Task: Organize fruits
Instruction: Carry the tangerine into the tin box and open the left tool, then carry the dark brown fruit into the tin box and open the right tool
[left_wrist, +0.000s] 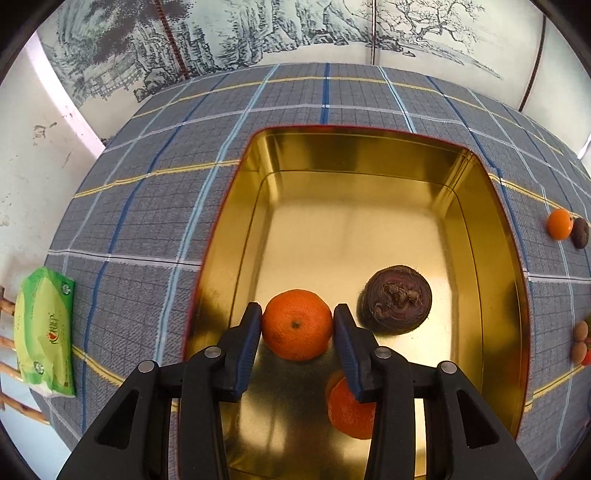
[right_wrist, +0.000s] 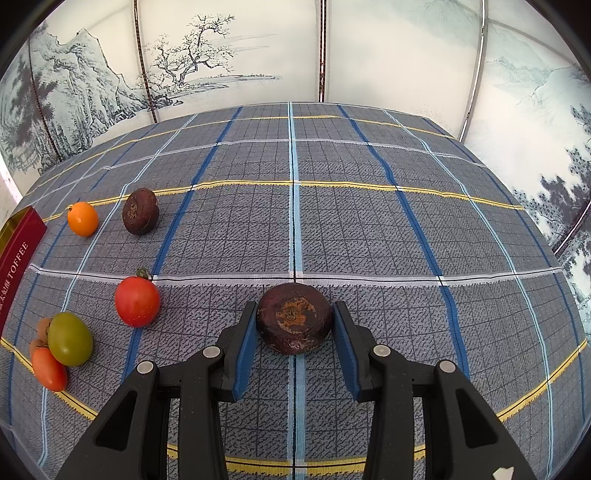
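Black arms of the left gripper (left_wrist: 297, 325) fill the lower part of its view and cover the near wall of the gold tin (left_wrist: 495, 221). Blue pads flank a mandarin (left_wrist: 297, 324) closely on both sides; contact at either pad cannot be confirmed. The mandarin is inside the tin, toward its near left part. The orange patch below the right finger reads as the fruit's reflection in the tin floor, partly cut off by that finger. A dark water chestnut (left_wrist: 396, 300) sits in the tin just right of the mandarin, apart from it. The far half of the tin floor is bare.

The right gripper (right_wrist: 295, 323) is narrow, pads at either side of a second water chestnut (right_wrist: 294, 318); the left pad touches it, the right pad shows a sliver of gap or shadow, so the grip is uncertain. This one rests on the plaid tablecloth (right_wrist: 369, 229), about mid-table.

Loose fruit toward the left edge in the right view: small orange fruit (right_wrist: 82, 218), third water chestnut (right_wrist: 140, 211), red tomato (right_wrist: 137, 301), green tomato (right_wrist: 70, 338), elongated red tomato (right_wrist: 48, 369). Brownish items behind the green tomato are mostly hidden, unidentified. The tin's red outer wall (right_wrist: 18, 258) is cut by the frame edge there.

A green tissue pack (left_wrist: 44, 332) lies at the tablecloth's left edge in the left view. The right and far parts of the cloth are open.
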